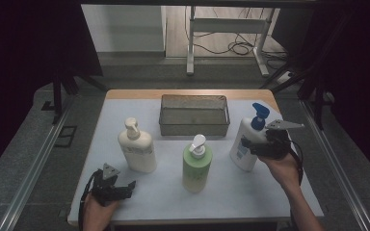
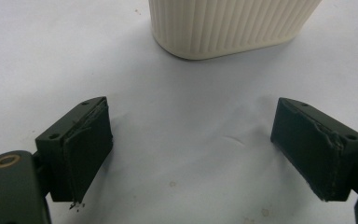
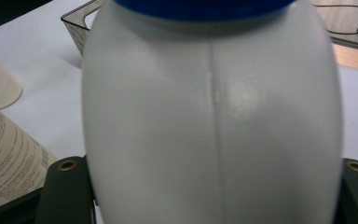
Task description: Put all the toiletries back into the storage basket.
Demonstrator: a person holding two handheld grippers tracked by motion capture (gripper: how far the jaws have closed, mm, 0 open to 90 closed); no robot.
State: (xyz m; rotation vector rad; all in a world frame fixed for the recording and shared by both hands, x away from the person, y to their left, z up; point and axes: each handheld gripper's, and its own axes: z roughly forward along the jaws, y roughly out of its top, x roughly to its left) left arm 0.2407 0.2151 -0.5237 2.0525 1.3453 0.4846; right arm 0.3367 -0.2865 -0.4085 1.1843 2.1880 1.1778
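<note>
1. The left gripper (image 1: 125,185) rests low at the near left edge of the table (image 1: 250,197), its jaws spread wide and holding nothing, probably waiting its turn.
2. Just ahead of it stands the cream bottle (image 1: 137,147), with the green bottle (image 1: 196,163) near the middle.
3. Behind them sits the mesh basket (image 1: 194,126), the likely destination.
4. At the right, the right gripper (image 1: 250,147) is clamped around the white bottle with the blue pump (image 1: 244,139), tilted slightly, seemingly ready for lifting.

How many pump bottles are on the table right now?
3: a cream bottle at left, a green bottle in the middle, and a white bottle with a blue pump at right, held in the right tool.
</note>
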